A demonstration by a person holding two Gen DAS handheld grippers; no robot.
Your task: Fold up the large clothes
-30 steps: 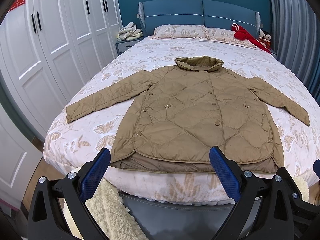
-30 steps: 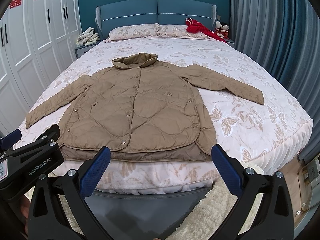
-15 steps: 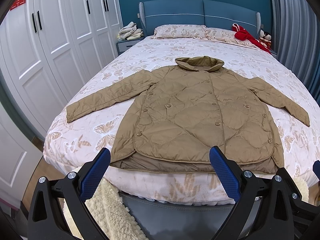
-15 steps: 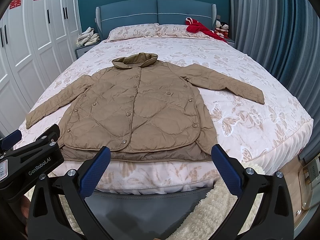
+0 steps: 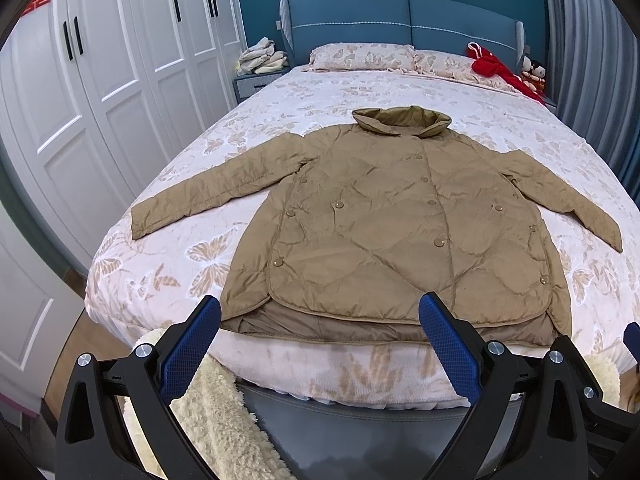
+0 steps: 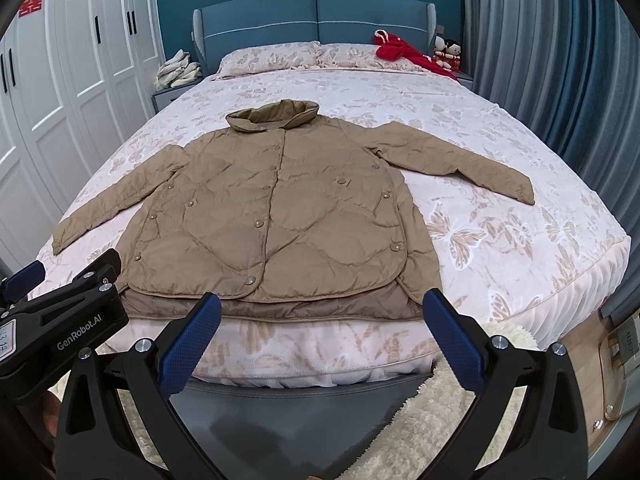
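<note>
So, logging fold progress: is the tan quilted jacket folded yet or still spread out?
Spread out. The tan quilted jacket lies flat, front up, on the bed, both sleeves stretched sideways, hem at the foot edge.

— What is in the room?

— A bed (image 6: 520,168) with a pale butterfly-print cover, two matching pillows (image 6: 272,58) and a blue padded headboard (image 6: 316,16).

— Anything on it near the pillows?

— A red garment (image 6: 400,54) at the far right corner, with two small dolls (image 6: 448,50) just beside it.

— And to the left?

— White wardrobes (image 5: 120,80) with red paper cutouts on the doors, then a nightstand (image 5: 256,82) carrying a heap of pale cloth (image 5: 262,56).

— The right side?

— Grey-blue curtains (image 6: 560,60). A fluffy cream rug (image 6: 432,420) lies at the foot of the bed.
</note>
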